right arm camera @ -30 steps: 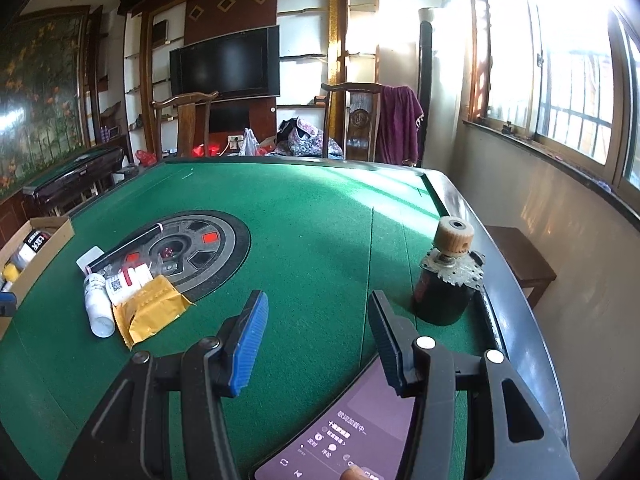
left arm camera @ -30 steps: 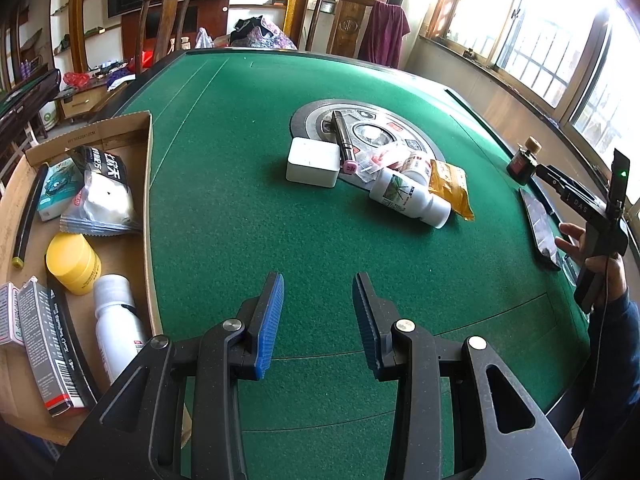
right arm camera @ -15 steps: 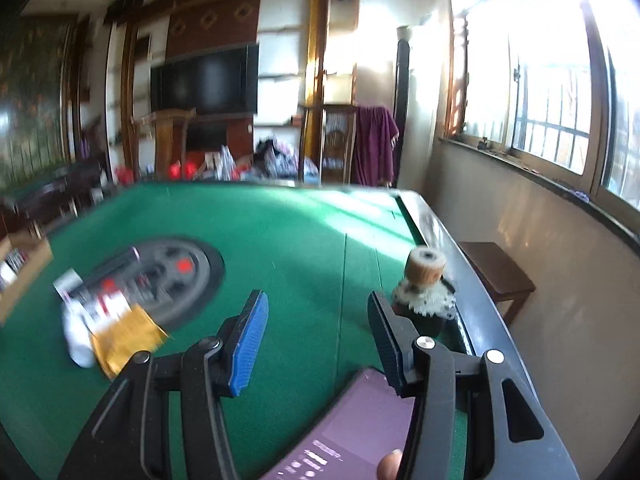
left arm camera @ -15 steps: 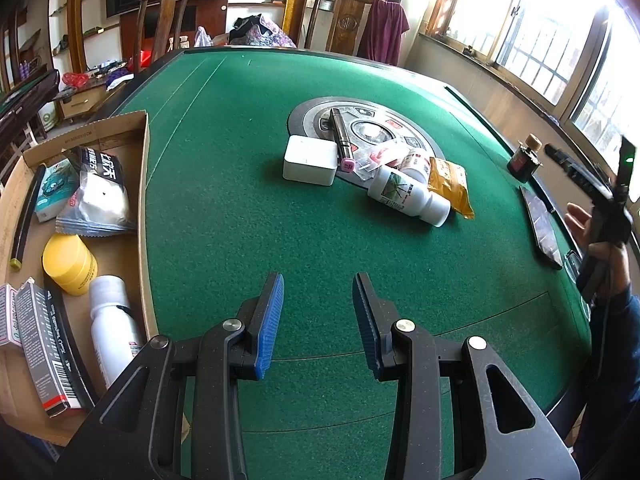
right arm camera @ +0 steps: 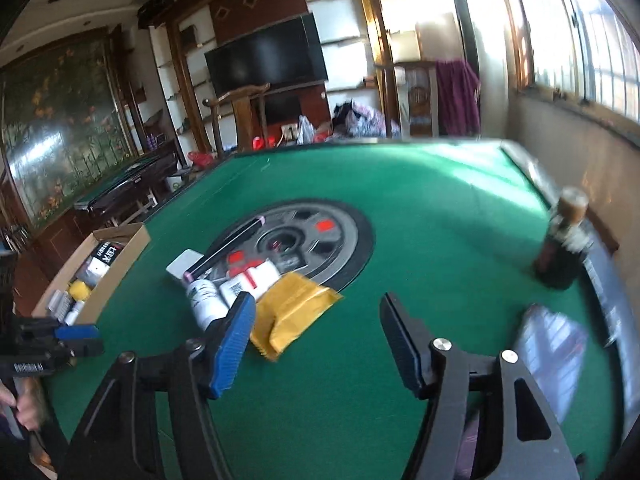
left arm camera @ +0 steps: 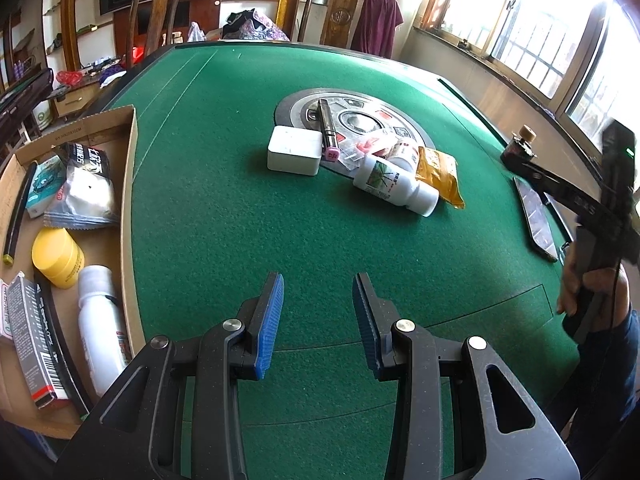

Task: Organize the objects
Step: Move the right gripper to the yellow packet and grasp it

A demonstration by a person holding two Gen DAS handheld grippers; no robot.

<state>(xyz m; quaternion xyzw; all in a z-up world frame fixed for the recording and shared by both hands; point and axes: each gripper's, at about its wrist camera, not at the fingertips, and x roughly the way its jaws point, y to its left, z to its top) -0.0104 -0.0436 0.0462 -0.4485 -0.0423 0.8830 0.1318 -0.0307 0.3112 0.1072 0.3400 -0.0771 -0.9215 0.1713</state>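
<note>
Left wrist view only: white rectangular plastic box (left arm camera: 295, 156) on green felt bench (left arm camera: 208, 216), well ahead of left gripper (left arm camera: 318, 320), jaws part-open, empty. Right gripper (right arm camera: 318, 346), jaws just opening wide, empty; crumpled yellow paper packet (right arm camera: 290, 312) seemingly just ahead.

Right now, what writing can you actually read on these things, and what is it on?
Nothing can be quoted with certainty.
Black pouch in the cardboard box: large white lettering, warped, unreadable.
White bottle: label print too small.
Barcoded carton: too small.
Phone: screen unreadable.
</note>
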